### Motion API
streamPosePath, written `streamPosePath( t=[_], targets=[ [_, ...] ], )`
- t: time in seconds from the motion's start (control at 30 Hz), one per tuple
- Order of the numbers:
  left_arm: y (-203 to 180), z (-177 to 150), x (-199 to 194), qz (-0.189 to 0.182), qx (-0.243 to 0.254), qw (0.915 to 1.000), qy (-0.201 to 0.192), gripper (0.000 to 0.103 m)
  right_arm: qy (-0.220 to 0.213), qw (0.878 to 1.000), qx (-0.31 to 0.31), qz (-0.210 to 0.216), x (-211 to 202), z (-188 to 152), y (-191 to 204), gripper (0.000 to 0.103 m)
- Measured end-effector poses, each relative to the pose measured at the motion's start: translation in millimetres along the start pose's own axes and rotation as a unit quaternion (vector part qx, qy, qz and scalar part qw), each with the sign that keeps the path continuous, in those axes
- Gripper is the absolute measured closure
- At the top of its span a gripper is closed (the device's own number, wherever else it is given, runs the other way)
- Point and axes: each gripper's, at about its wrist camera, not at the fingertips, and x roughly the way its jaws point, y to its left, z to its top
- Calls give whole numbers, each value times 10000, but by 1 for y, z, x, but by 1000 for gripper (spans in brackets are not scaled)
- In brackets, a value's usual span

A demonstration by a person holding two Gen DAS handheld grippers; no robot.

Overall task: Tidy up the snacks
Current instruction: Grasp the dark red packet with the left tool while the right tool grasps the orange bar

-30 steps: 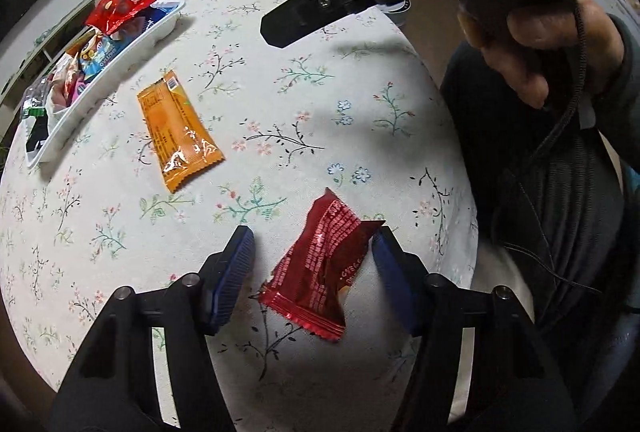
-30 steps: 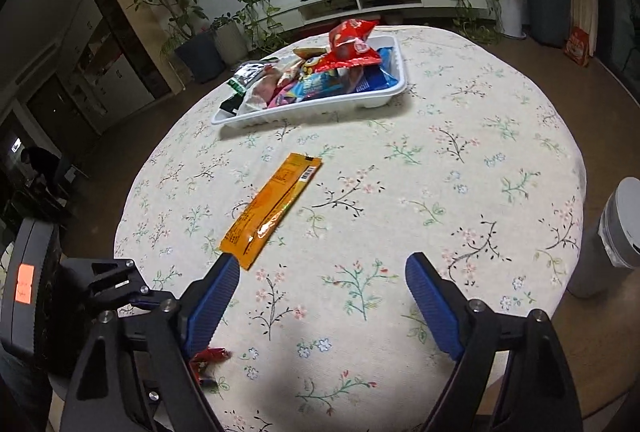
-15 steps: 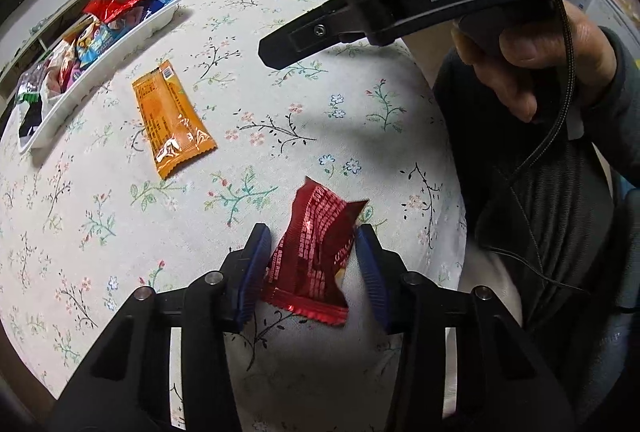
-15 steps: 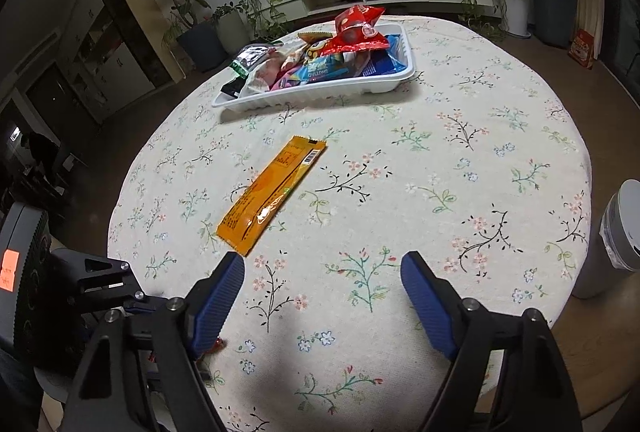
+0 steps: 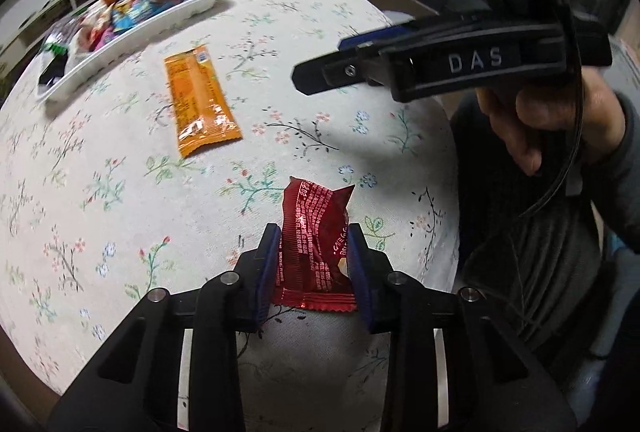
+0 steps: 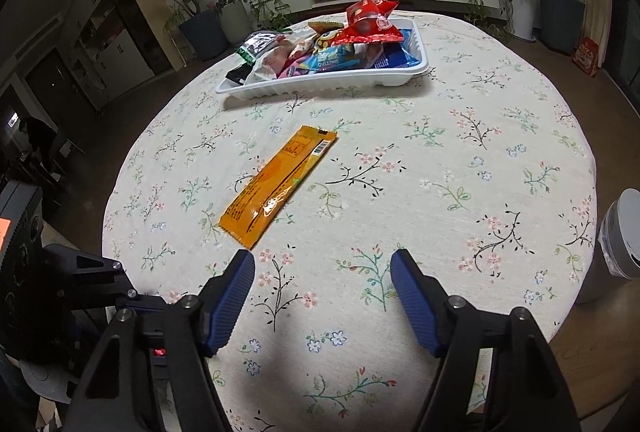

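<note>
A dark red snack packet (image 5: pixel 314 204) lies on the flowered tablecloth near the table's front edge. My left gripper (image 5: pixel 313 232) has a blue pad against each of its long sides, and the jaws are still closing on it. Farther in lies a long orange snack packet (image 5: pixel 200 100), free of both grippers. In the right wrist view it (image 6: pixel 280 184) sits just beyond my right gripper (image 6: pixel 322 260). That gripper's jaws stand wide and are closing slowly, with only tablecloth between them. A white tray (image 6: pixel 320 84) at the far side holds several snack bags.
The right gripper's black body and the hand holding it (image 5: pixel 532 120) hang over the table's right side. The person's dark clothing fills the right edge. A grey bin (image 6: pixel 620 240) stands beside the table. The tray (image 5: pixel 132 40) lies at the far left. Potted plants and a low cabinet lie beyond.
The left jaws have closed in from wide apart onto the red packet, which has turned straight between the pads. The right jaws have narrowed a little.
</note>
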Motion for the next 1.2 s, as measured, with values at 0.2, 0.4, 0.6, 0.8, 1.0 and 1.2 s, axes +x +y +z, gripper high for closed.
streamPosePath(
  t=[0.2,0.4,0.6,0.8,1.0,1.2],
  targets=[
    [28,-13,-24,6,-806,9947,-643,73,96,9998,146,-59,8,5,1,29],
    [69,-29,-49,7,-1759,9743,-1410,73,138,9998,109,-83,26,22,24,29],
    [86,-35,-60,-24,-2046,9628,-1764,73,334,9985,194,-396,60,44,47,29],
    [90,-44,-67,-17,-2087,9594,-1897,73,600,9937,109,-939,91,59,57,27],
    [86,-45,-67,-46,-2053,9592,-1945,73,704,9900,-385,-1159,91,54,63,39],
    [82,-46,-67,-33,-2011,9598,-1959,73,848,9889,-603,-1059,87,54,62,59]
  ],
)
